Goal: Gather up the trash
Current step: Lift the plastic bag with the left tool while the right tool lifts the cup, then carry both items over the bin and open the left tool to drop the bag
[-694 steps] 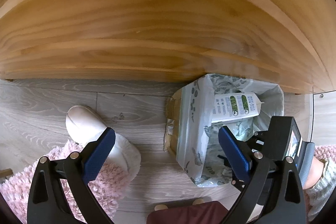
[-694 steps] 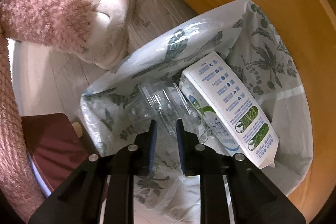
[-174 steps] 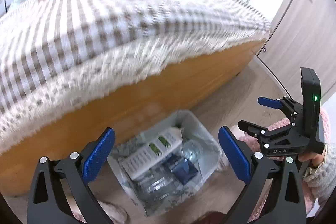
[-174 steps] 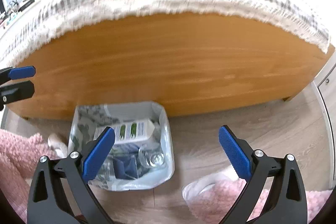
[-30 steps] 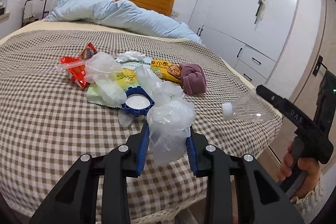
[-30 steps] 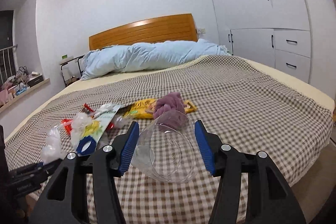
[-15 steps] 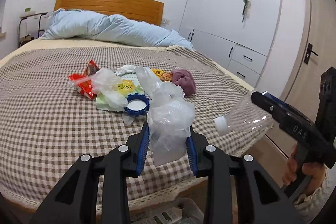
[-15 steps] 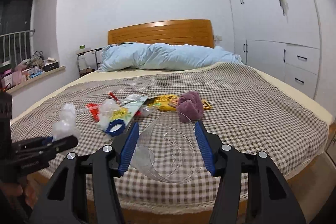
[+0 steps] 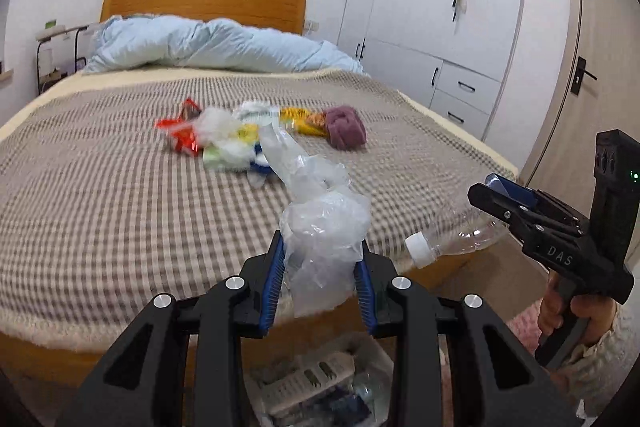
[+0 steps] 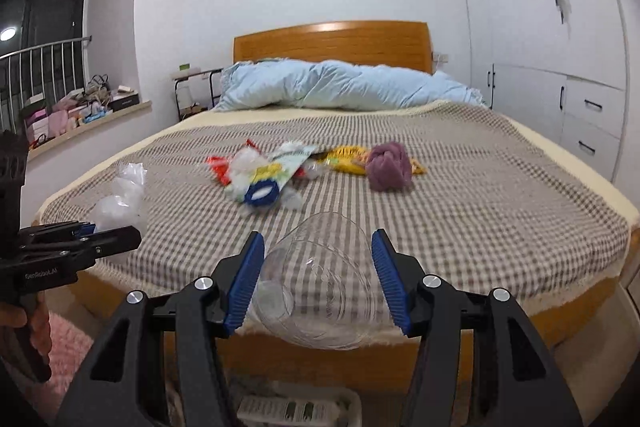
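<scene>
At lower centre of each view, the left gripper [image 9: 320, 271] pinches a light, crumpling plastic bag [image 9: 320, 227]; the right gripper [image 10: 318, 279] clamps a thin, slippery clear bottle [image 10: 316, 287] across its squashable body.

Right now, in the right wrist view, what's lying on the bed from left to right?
Red wrapper → blue lid → yellow snack bag → purple cloth ball.

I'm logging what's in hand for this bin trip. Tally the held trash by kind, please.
Clear plastic bag, in the left gripper: 1
Clear plastic bottle, in the right gripper: 1
Total: 2
</scene>
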`<state>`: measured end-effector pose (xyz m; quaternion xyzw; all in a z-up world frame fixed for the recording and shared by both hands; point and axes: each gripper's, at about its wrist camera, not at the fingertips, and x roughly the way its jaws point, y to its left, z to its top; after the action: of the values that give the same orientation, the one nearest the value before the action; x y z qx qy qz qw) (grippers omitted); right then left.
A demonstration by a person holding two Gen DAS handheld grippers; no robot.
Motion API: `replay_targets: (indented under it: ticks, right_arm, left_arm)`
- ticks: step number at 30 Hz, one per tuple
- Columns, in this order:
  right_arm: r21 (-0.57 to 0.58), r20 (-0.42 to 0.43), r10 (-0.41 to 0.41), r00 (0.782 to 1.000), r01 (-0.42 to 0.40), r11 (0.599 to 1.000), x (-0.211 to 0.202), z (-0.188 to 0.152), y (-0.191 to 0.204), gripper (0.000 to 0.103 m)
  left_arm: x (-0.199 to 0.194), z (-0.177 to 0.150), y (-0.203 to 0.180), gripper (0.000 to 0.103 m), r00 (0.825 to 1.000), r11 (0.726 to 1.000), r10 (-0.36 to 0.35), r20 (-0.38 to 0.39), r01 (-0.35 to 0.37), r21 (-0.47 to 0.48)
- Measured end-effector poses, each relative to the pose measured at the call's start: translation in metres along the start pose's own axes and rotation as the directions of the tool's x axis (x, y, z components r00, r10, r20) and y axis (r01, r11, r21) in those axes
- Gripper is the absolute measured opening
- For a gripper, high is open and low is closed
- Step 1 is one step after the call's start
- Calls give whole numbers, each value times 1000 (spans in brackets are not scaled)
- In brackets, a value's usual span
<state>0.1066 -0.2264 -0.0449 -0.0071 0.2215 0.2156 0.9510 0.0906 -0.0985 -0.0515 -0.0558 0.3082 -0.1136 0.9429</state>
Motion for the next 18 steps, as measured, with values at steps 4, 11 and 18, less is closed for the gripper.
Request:
replay_targets:
  ticks: [4, 11, 18]
  right_arm:
    - [-7, -48, 12, 999, -13, 1000, -2, -18, 4, 55]
    - [-42, -107, -2, 994, -3, 999, -1, -47, 14, 55]
    - [-66, -184, -13, 983, 1, 998, 8, -71, 20, 55]
  left_arm:
    - [8, -23, -1, 30, 999, 1000, -14, -52, 14, -8]
    - [26, -60, -3, 30, 993, 1000, -8, -121, 9, 5]
    - [35, -84, -9, 30, 987, 999, -10, -159, 17, 41]
